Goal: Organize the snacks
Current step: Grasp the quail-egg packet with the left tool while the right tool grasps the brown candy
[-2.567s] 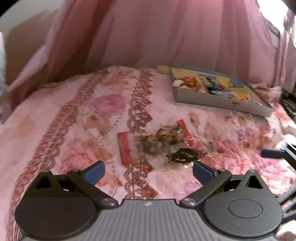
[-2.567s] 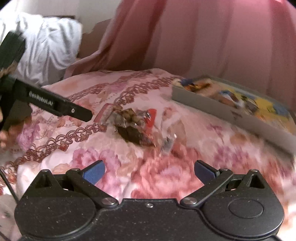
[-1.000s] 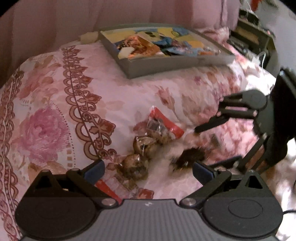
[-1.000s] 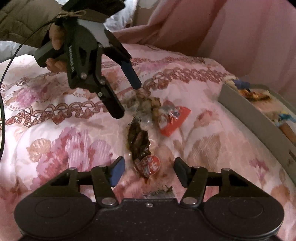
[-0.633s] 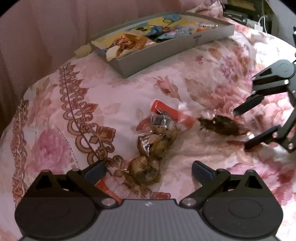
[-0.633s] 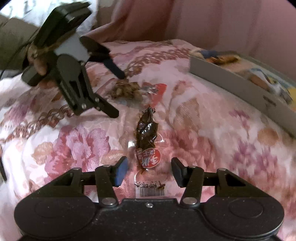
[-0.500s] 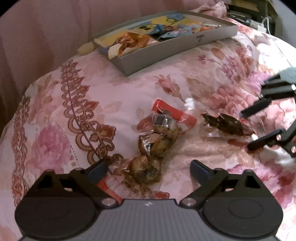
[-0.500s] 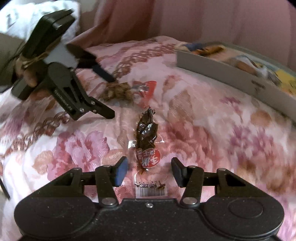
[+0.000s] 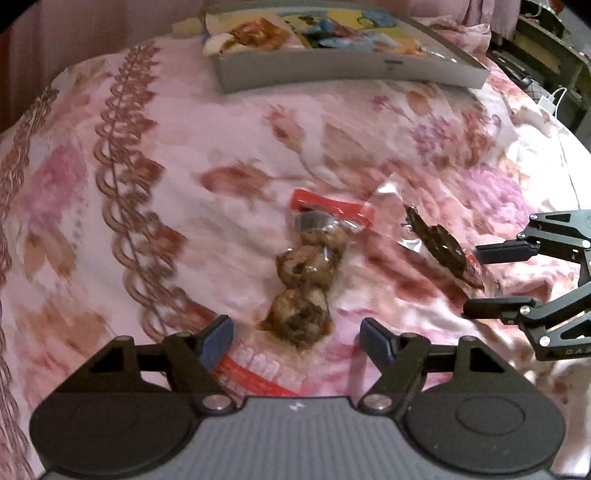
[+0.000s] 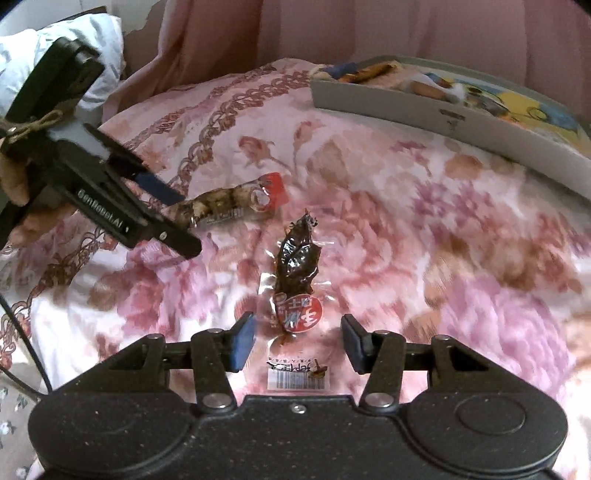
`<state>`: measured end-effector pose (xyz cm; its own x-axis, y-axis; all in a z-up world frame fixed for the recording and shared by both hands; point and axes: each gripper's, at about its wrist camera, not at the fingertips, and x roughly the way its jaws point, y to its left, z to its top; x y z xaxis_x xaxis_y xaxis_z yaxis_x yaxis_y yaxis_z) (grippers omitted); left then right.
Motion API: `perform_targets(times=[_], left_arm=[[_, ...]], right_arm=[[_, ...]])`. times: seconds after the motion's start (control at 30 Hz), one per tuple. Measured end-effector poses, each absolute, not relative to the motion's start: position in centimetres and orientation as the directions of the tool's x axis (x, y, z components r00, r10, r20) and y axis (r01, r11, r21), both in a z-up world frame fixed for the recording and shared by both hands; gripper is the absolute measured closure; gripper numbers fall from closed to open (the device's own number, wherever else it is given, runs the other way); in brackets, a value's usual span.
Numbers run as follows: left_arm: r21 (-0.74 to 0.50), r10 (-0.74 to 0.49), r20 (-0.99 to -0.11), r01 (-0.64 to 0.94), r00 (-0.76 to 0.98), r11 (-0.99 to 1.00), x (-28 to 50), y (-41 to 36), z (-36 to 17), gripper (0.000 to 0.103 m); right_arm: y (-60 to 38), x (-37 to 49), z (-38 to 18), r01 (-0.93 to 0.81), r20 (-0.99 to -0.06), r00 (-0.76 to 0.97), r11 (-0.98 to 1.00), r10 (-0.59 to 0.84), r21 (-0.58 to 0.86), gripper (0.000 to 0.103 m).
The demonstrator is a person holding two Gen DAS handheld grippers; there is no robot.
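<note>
A clear pack of brown lumpy snacks [image 9: 306, 273] with red ends lies on the floral bedspread. Its nearest lump sits between the fingers of my left gripper [image 9: 295, 338], which is open and partly narrowed. A dark brown snack pack [image 10: 295, 262] with a round red label lies to its right. The label end rests between the fingers of my right gripper [image 10: 297, 341], also open. From the right wrist view the left gripper [image 10: 184, 225] straddles the lumpy pack [image 10: 229, 203]. The left wrist view shows the right gripper [image 9: 471, 282] beside the dark pack [image 9: 439, 247].
A grey tray [image 9: 332, 74] holding several colourful snack packs sits at the back of the bed, also seen as the tray [image 10: 443, 118]. A pink curtain [image 10: 369, 29] hangs behind. A hand [image 10: 14, 184] holds the left gripper. Dark shelving [image 9: 554, 55] stands far right.
My left gripper has moved in over the lumpy pack and its fingers have narrowed around the nearest lump. The right gripper stays around the dark pack's label end at the same width.
</note>
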<state>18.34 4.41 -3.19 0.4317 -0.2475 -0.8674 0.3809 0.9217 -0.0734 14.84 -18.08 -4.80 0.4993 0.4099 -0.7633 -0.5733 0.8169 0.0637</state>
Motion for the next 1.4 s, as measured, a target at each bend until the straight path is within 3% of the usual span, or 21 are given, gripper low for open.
perform_targets(times=[0.23, 0.43, 0.53, 0.93, 1.27, 1.4], left_arm=[[-0.111, -0.211, -0.888, 0.255, 0.409, 0.961, 16.7, 2.3, -3.1, 0.024], [-0.085, -0.16, -0.88, 0.184, 0.447, 0.979, 16.8, 2.4, -3.6, 0.022], [-0.069, -0.147, -0.873, 0.18, 0.465, 0.981, 16.9, 2.2, -3.6, 0.019], [0.019, -0.08, -0.86, 0.189, 0.503, 0.982, 17.4, 0.5, -4.2, 0.01], [0.015, -0.072, -0.841, 0.156, 0.536, 0.988, 15.9, 0.0, -4.0, 0.026], [0.009, -0.064, -0.838, 0.132, 0.541, 0.991, 15.6, -0.2, -3.8, 0.036]], right_arm=[[-20.3, 13.7, -4.1, -0.479, -0.779, 0.495, 0.869, 0.385, 0.125, 0.05], [-20.9, 13.2, -5.1, -0.439, -0.737, 0.553, 0.887, 0.39, 0.14, 0.043], [-20.4, 13.1, -5.5, -0.458, -0.706, 0.589, 0.882, 0.394, 0.11, 0.037], [-19.6, 13.4, -6.8, -0.468, -0.642, 0.647, 0.879, 0.412, 0.093, 0.036], [-19.4, 12.8, -6.8, -0.453, -0.643, 0.655, 0.887, 0.398, 0.087, 0.036], [-19.3, 12.6, -6.7, -0.454, -0.645, 0.654, 0.887, 0.395, 0.083, 0.046]])
